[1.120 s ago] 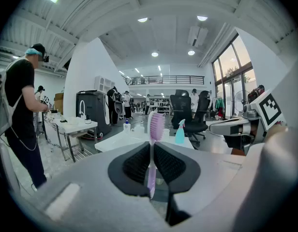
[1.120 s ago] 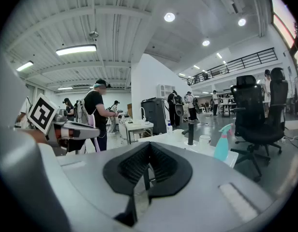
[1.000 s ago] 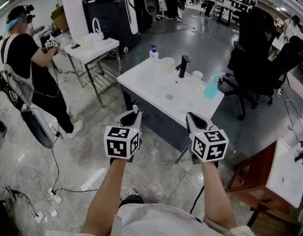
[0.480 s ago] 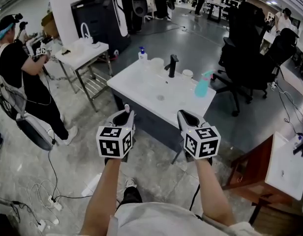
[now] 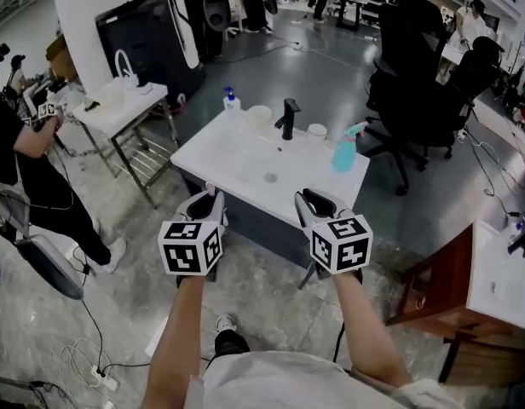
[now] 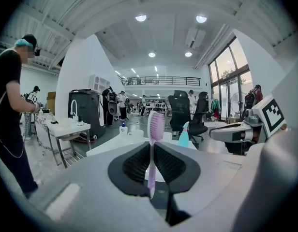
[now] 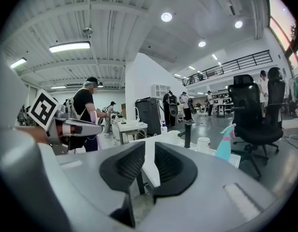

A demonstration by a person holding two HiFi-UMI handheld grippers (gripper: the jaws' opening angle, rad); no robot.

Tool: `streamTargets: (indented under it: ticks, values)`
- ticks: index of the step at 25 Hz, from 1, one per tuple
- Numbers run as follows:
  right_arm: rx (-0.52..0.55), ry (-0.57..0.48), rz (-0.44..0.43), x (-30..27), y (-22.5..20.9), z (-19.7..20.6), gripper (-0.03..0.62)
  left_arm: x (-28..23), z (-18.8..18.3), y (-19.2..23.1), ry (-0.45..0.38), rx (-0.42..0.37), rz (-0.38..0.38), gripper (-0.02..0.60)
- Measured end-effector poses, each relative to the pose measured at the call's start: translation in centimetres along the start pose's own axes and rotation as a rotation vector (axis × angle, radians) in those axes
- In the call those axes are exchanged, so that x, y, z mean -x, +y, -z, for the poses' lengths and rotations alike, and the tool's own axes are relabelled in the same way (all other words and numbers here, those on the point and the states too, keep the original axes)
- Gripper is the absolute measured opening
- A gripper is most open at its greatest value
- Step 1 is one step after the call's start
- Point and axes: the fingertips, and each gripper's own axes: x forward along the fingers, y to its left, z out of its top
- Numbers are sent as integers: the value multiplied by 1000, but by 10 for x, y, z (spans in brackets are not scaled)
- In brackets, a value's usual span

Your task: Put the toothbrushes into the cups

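Note:
My left gripper [image 5: 207,203] [image 6: 152,166] is shut on a purple toothbrush [image 6: 154,129] that stands upright between the pads, bristles on top. My right gripper [image 5: 312,201] [image 7: 149,166] has just been opening its jaws; a gap shows between the pads and nothing is in it. Both are held over the floor, short of the white sink counter [image 5: 237,156]. On the counter's far side stand two white cups [image 5: 259,116] [image 5: 317,131], either side of a black faucet [image 5: 287,118]. One cup [image 7: 203,144] shows in the right gripper view.
A teal spray bottle [image 5: 344,153] and a soap dispenser [image 5: 232,100] stand on the counter. Black office chairs [image 5: 416,83] are at the right, a metal table [image 5: 118,109] and a person in black [image 5: 24,160] at the left. Cables [image 5: 83,356] lie on the floor.
Both grippers have come forward toward the sink counter, which now lies closer in front of them. The toothbrush stays in the left gripper.

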Motion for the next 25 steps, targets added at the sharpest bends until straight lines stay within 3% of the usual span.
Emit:
streamTargets:
  ticks: [13,25]
  values:
    - [-50,14,171,-97,3,-24,112,-87,-28,93,42,-37,162,31]
    - [-67,16,319,-150,13,-36,163,-141,-32,142,68,-58,306,31]
